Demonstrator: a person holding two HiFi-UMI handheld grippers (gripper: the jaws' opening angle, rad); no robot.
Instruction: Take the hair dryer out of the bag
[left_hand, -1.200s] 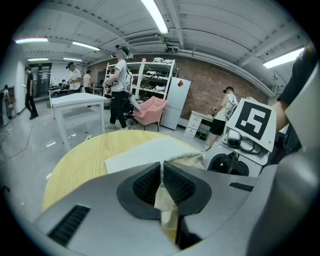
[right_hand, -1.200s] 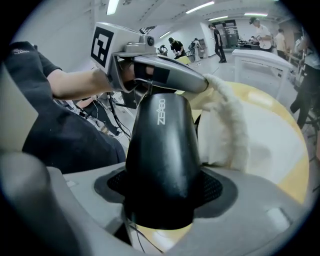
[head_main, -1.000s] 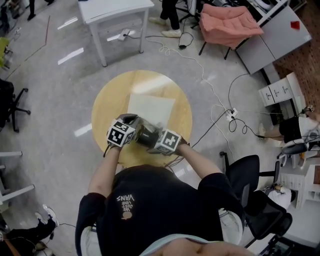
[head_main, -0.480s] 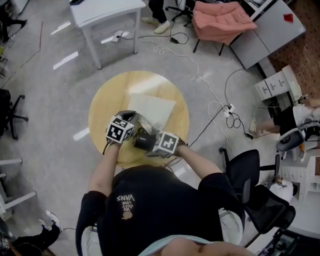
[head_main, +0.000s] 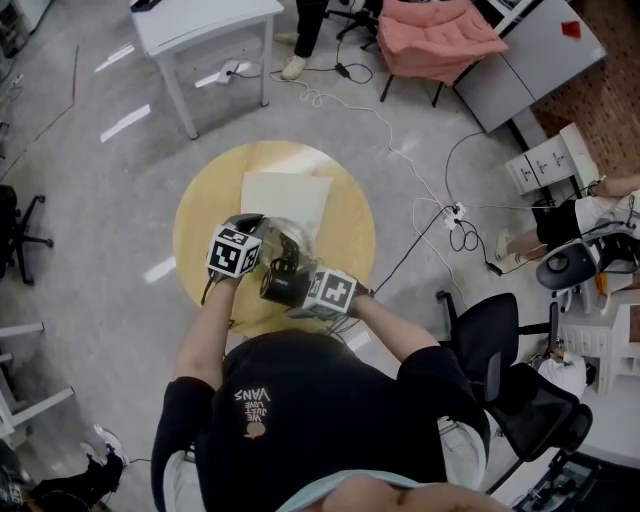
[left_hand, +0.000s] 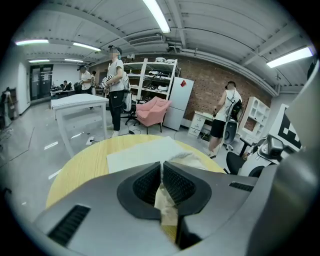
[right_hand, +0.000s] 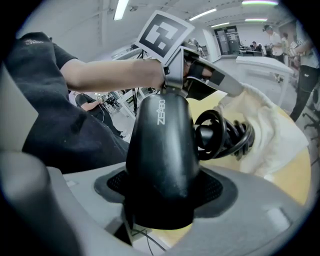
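Jaws of the right tool (right_hand: 162, 192) clamp a black plastic hair dryer (right_hand: 160, 140); the left tool (left_hand: 161, 172) pinches a whitish crumpled bag (left_hand: 186, 160).

The dryer (right_hand: 160, 150) is showing smooth black plastic with a soft sheen, and its coiled cord (right_hand: 220, 132) is gleaming glossier. The bag (right_hand: 272, 125) is looking like thin, cream, crumpled cloth. The desk (head_main: 200, 215) is showing pale matt wood, its sheet (head_main: 285, 195) matt white. The left gripper (left_hand: 161, 167) is showing matt grey plastic with ribbed black pads (left_hand: 146, 184).
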